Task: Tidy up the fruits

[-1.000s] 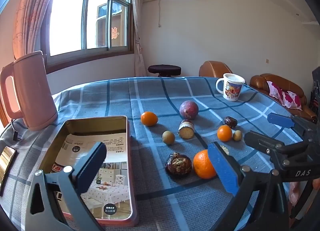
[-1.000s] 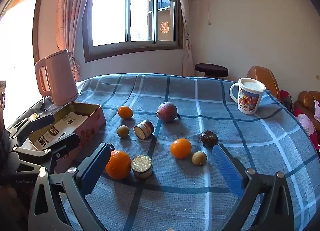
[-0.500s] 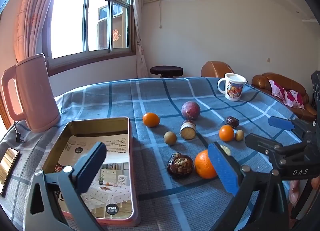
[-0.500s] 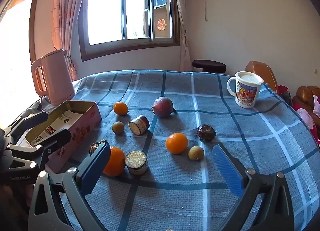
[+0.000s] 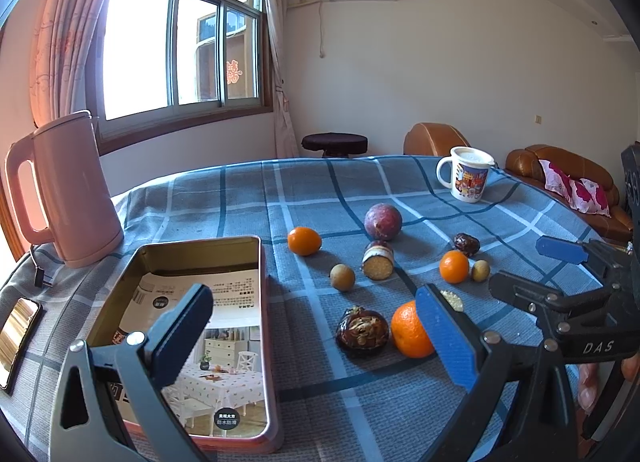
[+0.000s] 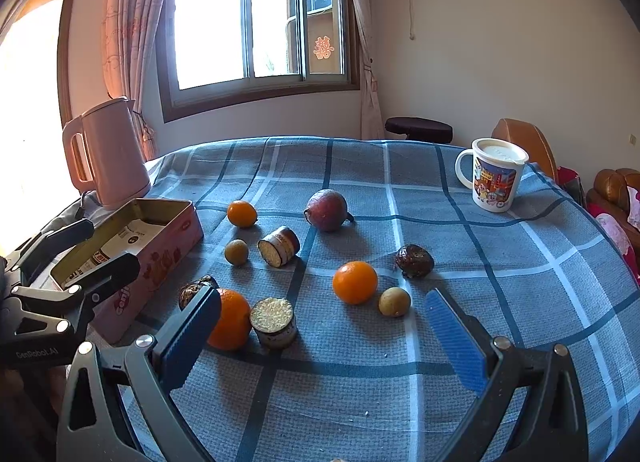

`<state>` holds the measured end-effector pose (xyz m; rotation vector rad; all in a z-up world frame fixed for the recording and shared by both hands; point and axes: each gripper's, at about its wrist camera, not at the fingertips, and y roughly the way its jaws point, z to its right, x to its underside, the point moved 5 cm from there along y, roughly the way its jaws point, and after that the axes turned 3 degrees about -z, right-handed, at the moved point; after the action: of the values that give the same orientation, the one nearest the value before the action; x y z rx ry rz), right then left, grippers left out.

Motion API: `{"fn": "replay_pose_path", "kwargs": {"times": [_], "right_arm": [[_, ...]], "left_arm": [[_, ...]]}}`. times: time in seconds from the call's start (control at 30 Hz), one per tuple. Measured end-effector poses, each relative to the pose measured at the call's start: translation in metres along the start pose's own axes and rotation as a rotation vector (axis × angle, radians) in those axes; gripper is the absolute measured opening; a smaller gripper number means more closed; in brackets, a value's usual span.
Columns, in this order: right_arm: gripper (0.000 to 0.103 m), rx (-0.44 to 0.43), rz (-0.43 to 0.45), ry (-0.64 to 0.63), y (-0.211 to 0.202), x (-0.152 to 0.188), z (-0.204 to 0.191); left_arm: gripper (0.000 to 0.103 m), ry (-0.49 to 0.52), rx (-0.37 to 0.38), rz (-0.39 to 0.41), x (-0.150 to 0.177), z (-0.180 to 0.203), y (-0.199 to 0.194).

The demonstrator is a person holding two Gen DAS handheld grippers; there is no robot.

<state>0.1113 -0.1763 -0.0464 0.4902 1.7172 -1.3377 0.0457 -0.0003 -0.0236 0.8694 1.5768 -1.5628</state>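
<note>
Left tongs (image 5: 316, 328) are hanging wide apart, holding nothing, over the bench (image 5: 248, 198) beside the open tin (image 5: 262, 302). Right tongs (image 6: 324, 326) are likewise gaping wide and holding nothing. The fruits are lying loose on the checked cloth, outside the tin: large orange (image 6: 230, 318) nearest the left tongs, small orange (image 6: 355, 282), purple fruit (image 6: 327, 204) farther back.

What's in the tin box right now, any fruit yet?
No fruit: the tin box holds only a printed sheet; the fruit all lies on the tablecloth.
</note>
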Motion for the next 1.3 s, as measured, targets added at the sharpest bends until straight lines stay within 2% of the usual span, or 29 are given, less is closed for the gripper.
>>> {"fn": "replay_pose_path", "kwargs": {"times": [1.3], "right_arm": [[0.102, 0.005, -0.017, 0.022, 0.0048, 0.0081, 0.0082]], "left_arm": [[0.103, 0.017, 0.013, -0.007, 0.0044, 0.0072, 0.0031]]}}
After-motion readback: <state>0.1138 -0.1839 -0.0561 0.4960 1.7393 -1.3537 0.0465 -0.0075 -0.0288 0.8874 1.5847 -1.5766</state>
